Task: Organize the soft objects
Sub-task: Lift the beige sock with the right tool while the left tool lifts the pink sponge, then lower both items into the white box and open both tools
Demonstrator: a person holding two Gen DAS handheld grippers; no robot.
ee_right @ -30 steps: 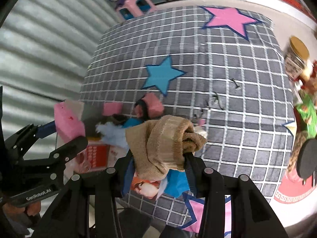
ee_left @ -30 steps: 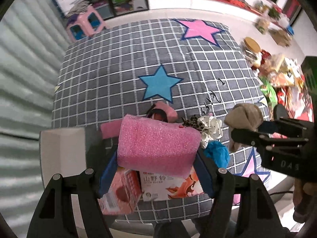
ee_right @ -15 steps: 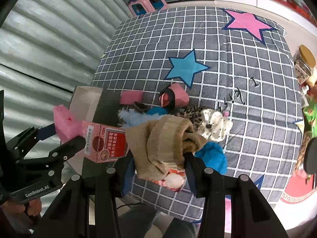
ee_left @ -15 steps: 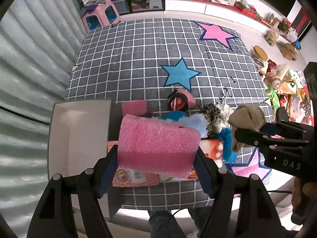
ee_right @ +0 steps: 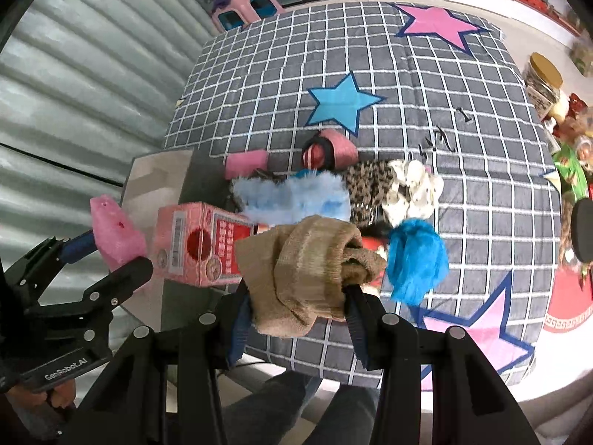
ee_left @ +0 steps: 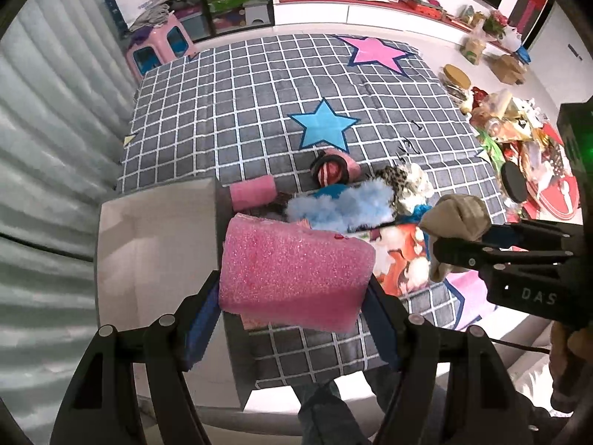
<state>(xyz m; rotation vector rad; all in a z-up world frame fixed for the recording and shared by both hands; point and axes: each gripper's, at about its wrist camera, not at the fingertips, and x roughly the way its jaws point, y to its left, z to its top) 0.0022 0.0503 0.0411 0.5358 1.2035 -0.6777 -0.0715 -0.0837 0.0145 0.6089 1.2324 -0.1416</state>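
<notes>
My left gripper (ee_left: pixel 292 296) is shut on a pink foam block (ee_left: pixel 294 270), held in the air over the front edge of the checked mat beside an open grey box (ee_left: pixel 148 244). My right gripper (ee_right: pixel 296 300) is shut on a bundled tan sock (ee_right: pixel 307 270); the same sock (ee_left: pixel 456 218) shows at the right of the left wrist view. Below lies a pile: a light blue fluffy piece (ee_right: pixel 296 196), a bright blue pompom (ee_right: pixel 417 256), a leopard-print cloth (ee_right: pixel 367 185), a white dotted scrunchie (ee_right: pixel 411 189), a small pink foam piece (ee_right: pixel 246 163) and a pink roll with a black band (ee_right: pixel 330 150).
A pink carton (ee_right: pixel 196 241) lies at the box's edge, and a printed packet (ee_left: pixel 400 259) lies under the pile. The grey checked mat (ee_left: pixel 259 104) with star patches stretches behind. A pink stool (ee_left: pixel 159 46) and shelves stand at the back; cluttered goods (ee_left: pixel 511 126) line the right side.
Both grippers have drawn back and a little leftward with their loads. The grey box and the whole pile have come into fuller view. Both grips look the same.
</notes>
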